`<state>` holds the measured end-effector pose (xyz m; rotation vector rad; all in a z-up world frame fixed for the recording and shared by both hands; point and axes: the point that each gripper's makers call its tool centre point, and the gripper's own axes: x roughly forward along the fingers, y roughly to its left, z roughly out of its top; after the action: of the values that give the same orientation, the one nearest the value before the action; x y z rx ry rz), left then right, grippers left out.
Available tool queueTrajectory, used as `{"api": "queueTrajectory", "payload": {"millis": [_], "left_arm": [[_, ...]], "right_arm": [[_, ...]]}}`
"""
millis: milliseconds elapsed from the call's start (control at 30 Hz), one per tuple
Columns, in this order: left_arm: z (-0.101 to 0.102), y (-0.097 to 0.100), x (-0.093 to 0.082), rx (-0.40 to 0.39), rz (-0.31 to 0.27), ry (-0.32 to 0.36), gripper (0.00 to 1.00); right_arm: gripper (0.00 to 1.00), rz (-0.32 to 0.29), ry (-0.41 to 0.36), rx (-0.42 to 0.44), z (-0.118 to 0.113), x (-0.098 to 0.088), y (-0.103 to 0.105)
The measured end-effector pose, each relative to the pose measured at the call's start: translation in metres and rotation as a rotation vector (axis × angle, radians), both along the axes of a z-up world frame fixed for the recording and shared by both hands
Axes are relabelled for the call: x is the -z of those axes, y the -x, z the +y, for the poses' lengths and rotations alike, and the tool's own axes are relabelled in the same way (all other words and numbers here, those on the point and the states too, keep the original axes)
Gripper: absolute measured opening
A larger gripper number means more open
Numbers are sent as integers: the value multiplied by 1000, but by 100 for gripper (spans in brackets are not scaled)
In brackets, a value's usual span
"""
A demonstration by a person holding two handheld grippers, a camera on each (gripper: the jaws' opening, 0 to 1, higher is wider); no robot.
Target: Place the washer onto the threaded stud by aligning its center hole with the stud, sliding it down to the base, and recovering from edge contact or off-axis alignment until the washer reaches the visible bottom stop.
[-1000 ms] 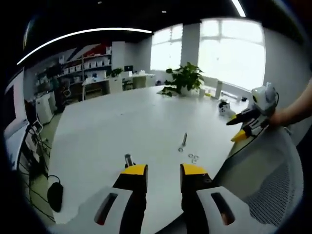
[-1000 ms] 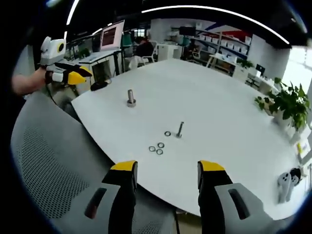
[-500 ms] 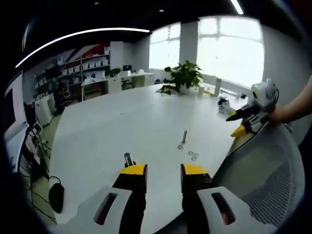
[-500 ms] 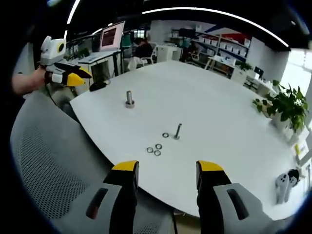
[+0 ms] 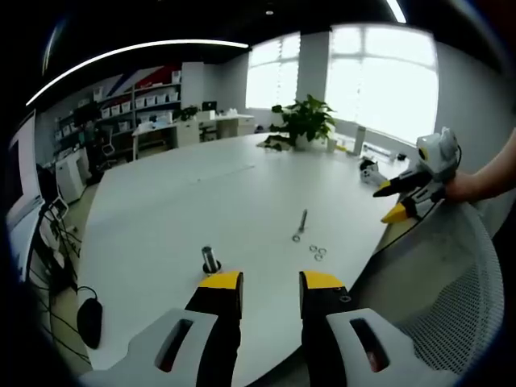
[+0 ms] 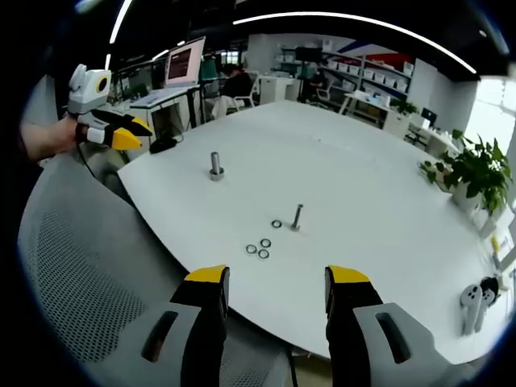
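Both grippers, left gripper (image 5: 270, 290) and right gripper (image 6: 278, 286), hover released; washers (image 6: 259, 248) lie mid-frame on the bench (image 6: 371, 185), threaded stud (image 6: 216, 164) upper left.

Bright windows (image 5: 379, 76) blow out; white table (image 6: 363, 169) evenly lit; edges bend, slightly soft

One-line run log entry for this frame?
phase: pre-grasp | left claw: open, empty | right claw: open, empty | washers: loose on table | stud: upright, bare
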<state>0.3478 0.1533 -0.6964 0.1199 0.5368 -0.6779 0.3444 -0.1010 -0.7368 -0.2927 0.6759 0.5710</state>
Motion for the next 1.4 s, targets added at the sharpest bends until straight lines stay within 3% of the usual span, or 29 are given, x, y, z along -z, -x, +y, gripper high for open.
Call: {"api": "queueTrajectory", "payload": {"millis": [467, 567, 633, 767, 967, 1067, 1233, 1400], "left_arm": [[3, -3, -2, -9, -10, 6, 26], [3, -1, 0, -7, 0, 4, 26], [5, 0, 5, 0, 7, -38, 26], [7, -3, 0, -23, -1, 0, 27], [11, -2, 6, -20, 14, -34, 27], [10, -3, 4, -22, 2, -32, 26], [10, -1, 7, -12, 6, -53, 25], [12, -2, 7, -20, 15, -34, 25]], "right_arm": [[55, 29, -9, -5, 3, 4, 0], [55, 39, 14, -31, 6, 7, 3], [55, 29, 11, -39, 7, 4, 2], [57, 44, 10, -41, 8, 5, 1], [61, 56, 59, -97, 16, 6, 1], [61, 110, 55, -112, 20, 11, 3], [59, 104, 29, -115, 31, 2, -14], [57, 131, -4, -121, 50, 18, -31]]}}
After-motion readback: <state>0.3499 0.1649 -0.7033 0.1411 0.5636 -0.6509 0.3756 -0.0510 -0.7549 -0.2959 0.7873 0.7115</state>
